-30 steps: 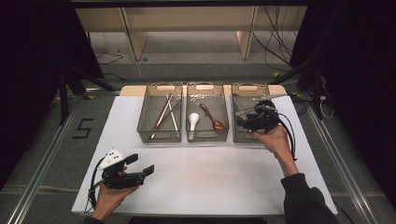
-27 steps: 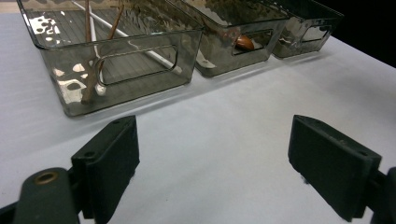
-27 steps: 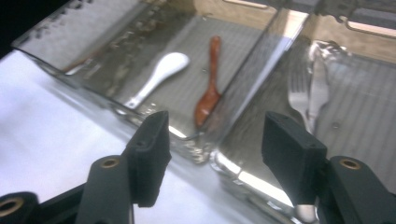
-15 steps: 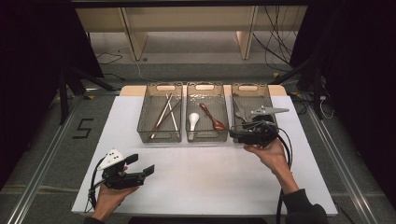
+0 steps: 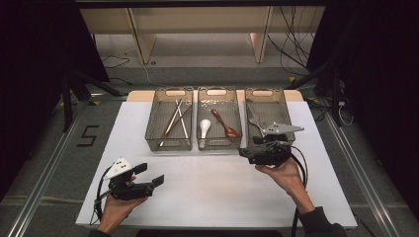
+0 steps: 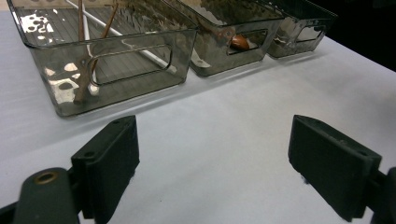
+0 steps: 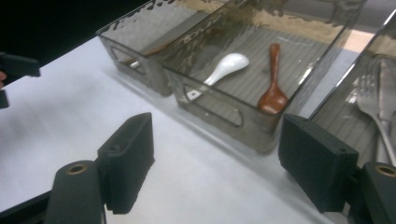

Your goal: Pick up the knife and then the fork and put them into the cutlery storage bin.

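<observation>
A black "5" [image 5: 89, 135] marked the floor left of the white table [image 5: 217, 197]. The right gripper [image 5: 247, 152], held low in the right hand [image 5: 279, 173], pointed left across the near end of the right bin [image 5: 269, 114], its jaws just spread wide with nothing between them. A silver fork [image 5: 254, 122] lay lengthwise in that bin, tines toward the near end. The left gripper [image 5: 150, 178] rested near the table's front-left corner, jaws apart and empty.
</observation>
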The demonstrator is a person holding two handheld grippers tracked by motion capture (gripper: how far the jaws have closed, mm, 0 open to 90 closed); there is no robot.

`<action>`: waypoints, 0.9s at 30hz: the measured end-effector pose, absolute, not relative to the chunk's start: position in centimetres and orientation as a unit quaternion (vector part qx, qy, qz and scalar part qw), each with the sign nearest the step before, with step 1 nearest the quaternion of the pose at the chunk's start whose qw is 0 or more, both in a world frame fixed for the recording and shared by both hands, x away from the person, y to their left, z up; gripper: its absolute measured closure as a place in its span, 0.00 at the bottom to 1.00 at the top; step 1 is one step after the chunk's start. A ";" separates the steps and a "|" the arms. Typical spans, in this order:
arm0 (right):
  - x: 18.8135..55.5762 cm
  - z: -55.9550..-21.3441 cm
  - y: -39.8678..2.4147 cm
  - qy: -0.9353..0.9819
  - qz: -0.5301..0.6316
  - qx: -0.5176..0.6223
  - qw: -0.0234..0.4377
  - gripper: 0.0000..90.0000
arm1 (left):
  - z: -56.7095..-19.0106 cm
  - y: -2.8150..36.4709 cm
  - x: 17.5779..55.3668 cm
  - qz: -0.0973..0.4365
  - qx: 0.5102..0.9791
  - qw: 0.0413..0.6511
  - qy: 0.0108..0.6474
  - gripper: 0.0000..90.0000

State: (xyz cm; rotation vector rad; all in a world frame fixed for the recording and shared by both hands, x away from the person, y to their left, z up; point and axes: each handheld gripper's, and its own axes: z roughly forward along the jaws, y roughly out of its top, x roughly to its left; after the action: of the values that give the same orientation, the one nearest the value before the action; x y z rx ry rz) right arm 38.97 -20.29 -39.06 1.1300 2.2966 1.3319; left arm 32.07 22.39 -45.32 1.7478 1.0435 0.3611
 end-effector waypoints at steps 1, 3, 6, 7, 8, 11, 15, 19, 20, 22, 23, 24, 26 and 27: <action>38.8 -39.1 -20.3 0.790 0.458 0.388 0.127 0.30 | -45.3 22.4 32.1 0.149 0.726 0.512 0.433 0.18; 38.4 -39.3 -20.3 0.791 0.462 0.383 0.121 0.30 | -45.3 22.4 32.1 0.149 0.727 0.512 0.433 0.18; 37.8 -39.5 -20.2 0.790 0.465 0.379 0.121 0.29 | -45.3 22.4 32.1 0.148 0.729 0.511 0.431 0.18; 37.7 -39.6 -20.2 0.791 0.467 0.377 0.121 0.29 | -45.3 22.4 32.1 0.147 0.730 0.511 0.430 0.18; 37.5 -39.7 -20.1 0.790 0.468 0.377 0.119 0.29 | -45.4 22.3 32.1 0.146 0.730 0.511 0.430 0.18; 37.1 -40.0 -20.1 0.788 0.474 0.374 0.119 0.29 | -45.4 22.3 32.1 0.145 0.730 0.511 0.430 0.18; 36.5 -40.5 -20.3 0.786 0.479 0.371 0.120 0.29 | -45.4 22.3 32.1 0.144 0.730 0.511 0.431 0.18; 36.1 -40.9 -20.3 0.785 0.482 0.370 0.122 0.29 | -45.3 22.3 32.1 0.143 0.729 0.513 0.430 0.18; 35.9 -41.0 -20.4 0.785 0.482 0.369 0.124 0.29 | -45.3 22.3 32.1 0.143 0.729 0.513 0.430 0.18; 35.7 -41.2 -20.5 0.784 0.483 0.368 0.123 0.28 | -45.3 22.3 32.1 0.142 0.728 0.514 0.430 0.18; 35.6 -41.3 -20.6 0.784 0.484 0.369 0.124 0.28 | -45.3 22.3 32.1 0.143 0.727 0.516 0.431 0.18; 35.5 -41.5 -20.6 0.783 0.485 0.369 0.124 0.28 | -45.3 22.3 32.1 0.142 0.727 0.516 0.430 0.18; 35.2 -41.8 -20.7 0.783 0.485 0.370 0.122 0.28 | -45.3 22.3 32.1 0.142 0.729 0.515 0.428 0.18; 35.0 -41.9 -20.8 0.783 0.486 0.370 0.124 0.28 | -45.3 22.3 32.1 0.142 0.730 0.515 0.427 0.18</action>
State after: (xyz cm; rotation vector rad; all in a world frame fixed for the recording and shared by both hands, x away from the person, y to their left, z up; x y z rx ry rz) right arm 35.01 -20.80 -41.88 1.0776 2.2821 1.4160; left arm 32.12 22.28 -45.29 1.7535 1.0259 0.3412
